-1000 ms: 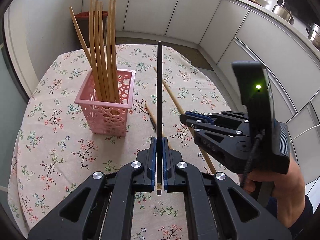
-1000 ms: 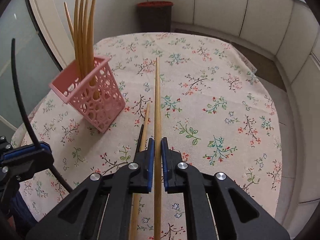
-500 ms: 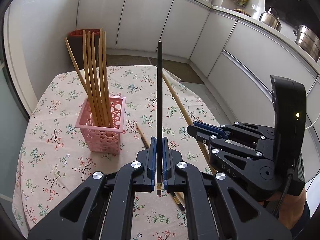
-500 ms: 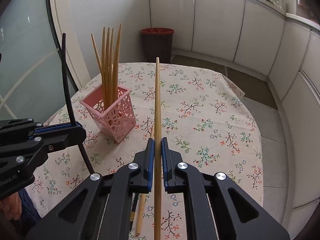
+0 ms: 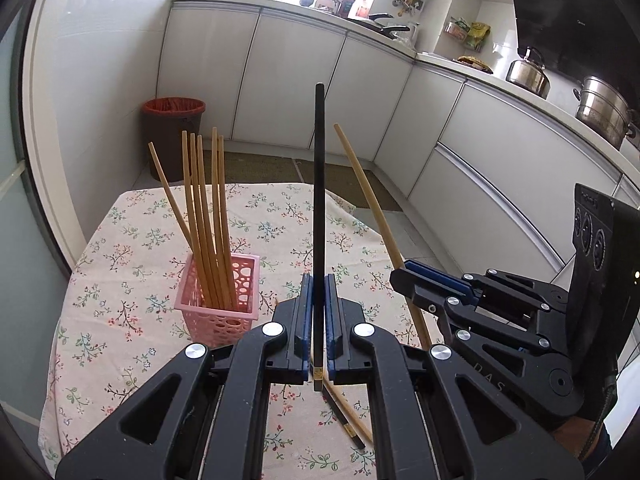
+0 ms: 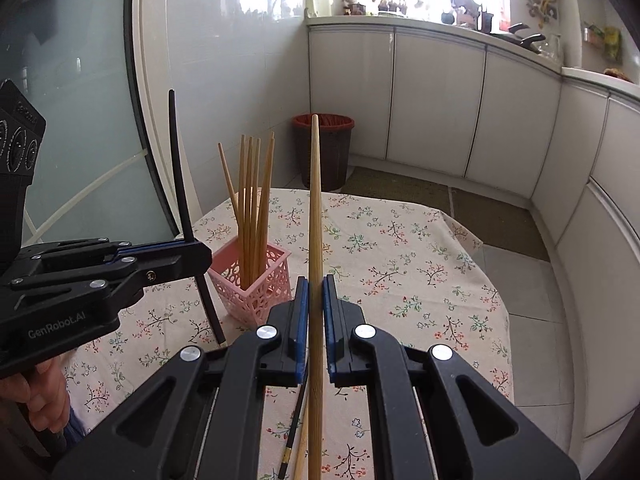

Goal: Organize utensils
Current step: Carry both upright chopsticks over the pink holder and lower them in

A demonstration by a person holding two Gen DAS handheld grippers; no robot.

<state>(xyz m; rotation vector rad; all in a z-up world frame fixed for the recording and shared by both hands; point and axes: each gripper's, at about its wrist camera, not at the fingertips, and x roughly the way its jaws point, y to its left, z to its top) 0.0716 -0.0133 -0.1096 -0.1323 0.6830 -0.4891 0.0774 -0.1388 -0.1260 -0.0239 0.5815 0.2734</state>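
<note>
My left gripper (image 5: 319, 312) is shut on a black chopstick (image 5: 319, 200) that points up and away, lifted above the table. To its right, my right gripper (image 5: 404, 270) is shut on a wooden chopstick (image 5: 370, 208). In the right wrist view that gripper (image 6: 315, 304) clamps the wooden chopstick (image 6: 315, 216), with the left gripper (image 6: 200, 254) and its black chopstick (image 6: 180, 176) at the left. A pink perforated basket (image 5: 222, 300) (image 6: 260, 280) holds several wooden chopsticks (image 5: 204, 216) upright. A black and a wooden chopstick (image 5: 348, 412) lie on the cloth below the grippers.
A floral tablecloth (image 6: 400, 248) covers the round table. A dark bin with a red liner (image 5: 173, 136) stands on the floor behind it. White cabinets (image 5: 500, 152) curve along the right with pots on the counter. A person's hand (image 6: 44, 396) holds the left gripper.
Both grippers have risen from the table with their chopsticks and tilted up. The basket and table now sit lower and farther in both views.
</note>
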